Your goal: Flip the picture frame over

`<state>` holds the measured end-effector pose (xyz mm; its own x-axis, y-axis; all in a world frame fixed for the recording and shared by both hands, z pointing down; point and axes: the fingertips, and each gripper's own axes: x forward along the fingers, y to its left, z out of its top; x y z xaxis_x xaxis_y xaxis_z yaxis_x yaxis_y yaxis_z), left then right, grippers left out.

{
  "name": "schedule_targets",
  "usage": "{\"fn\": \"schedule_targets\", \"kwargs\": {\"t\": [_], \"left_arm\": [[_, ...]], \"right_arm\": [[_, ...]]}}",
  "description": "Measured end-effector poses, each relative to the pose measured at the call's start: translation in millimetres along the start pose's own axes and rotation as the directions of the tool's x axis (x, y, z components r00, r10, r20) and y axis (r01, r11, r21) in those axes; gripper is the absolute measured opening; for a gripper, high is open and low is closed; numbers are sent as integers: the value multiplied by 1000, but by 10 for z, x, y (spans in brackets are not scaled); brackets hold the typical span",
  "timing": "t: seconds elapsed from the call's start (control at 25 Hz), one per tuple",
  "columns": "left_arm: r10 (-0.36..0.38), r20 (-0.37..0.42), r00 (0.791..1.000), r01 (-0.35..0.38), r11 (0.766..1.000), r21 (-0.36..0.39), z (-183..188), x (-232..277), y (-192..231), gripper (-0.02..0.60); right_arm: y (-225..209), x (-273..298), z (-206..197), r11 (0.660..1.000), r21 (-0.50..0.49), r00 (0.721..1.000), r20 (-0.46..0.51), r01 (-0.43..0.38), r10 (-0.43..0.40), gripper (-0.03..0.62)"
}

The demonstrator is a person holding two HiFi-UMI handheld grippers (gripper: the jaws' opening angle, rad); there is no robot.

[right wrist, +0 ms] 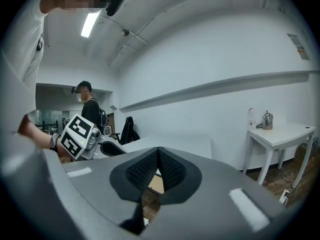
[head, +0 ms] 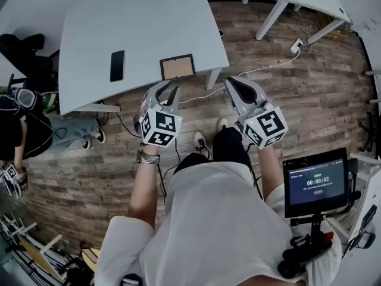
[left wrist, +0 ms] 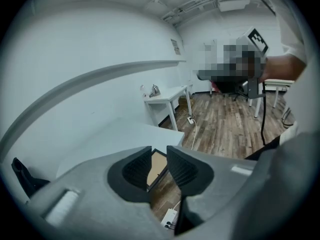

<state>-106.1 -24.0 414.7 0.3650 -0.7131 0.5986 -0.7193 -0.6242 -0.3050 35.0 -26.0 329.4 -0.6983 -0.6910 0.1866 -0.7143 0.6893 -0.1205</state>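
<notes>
Hovering off the near edge of the grey table (head: 137, 16), both grippers sit at mid-frame in the head view, clear of the tabletop and over the wood-plank floor (head: 286, 100). The picture frame (head: 177, 68) lies flat on the table close to that near edge, just above the left gripper (head: 168, 88) in the picture, with a dark border and a brown panel facing up. Nothing touches it. A black phone (head: 117, 65) lies flat to its left, apart from it. In the left gripper view the ribbed pads (left wrist: 137, 169) stand spread with a clear gap, and the frame shows through that gap, beyond the tips and not between them. The right gripper (head: 229, 81) sits right of the frame in the head view. In its own view the pads (right wrist: 172, 171) meet at the tips with nothing held. A tablet screen (head: 315, 182) on a stand shows at lower right.
</notes>
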Motion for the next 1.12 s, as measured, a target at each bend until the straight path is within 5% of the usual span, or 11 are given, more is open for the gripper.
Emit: {"fn": "schedule_targets", "kwargs": {"t": [0.16, 0.48, 0.68, 0.92, 1.12], "left_arm": [[-35, -64, 997, 34, 999, -23, -211, 376, 88, 106], [-15, -170, 985, 33, 994, 101, -458, 696, 82, 106], [-24, -295, 955, 92, 971, 219, -859, 1349, 5, 109], [-26, -329, 944, 104, 970, 221, -1080, 1410, -81, 109], [47, -375, 926, 120, 904, 410, -1215, 1426, -82, 124]], "right_arm": [[-175, 314, -274, 1000, 30, 998, -58, -10, 11, 2], [-229, 539, -652, 997, 55, 988, -144, -47, 55, 2], [-570, 859, -1073, 993, 102, 975, -206, -59, 79, 2], [-540, 839, -1159, 991, 115, 973, -211, -67, 90, 2], [-475, 839, -1253, 988, 138, 968, -230, -66, 97, 2]]}}
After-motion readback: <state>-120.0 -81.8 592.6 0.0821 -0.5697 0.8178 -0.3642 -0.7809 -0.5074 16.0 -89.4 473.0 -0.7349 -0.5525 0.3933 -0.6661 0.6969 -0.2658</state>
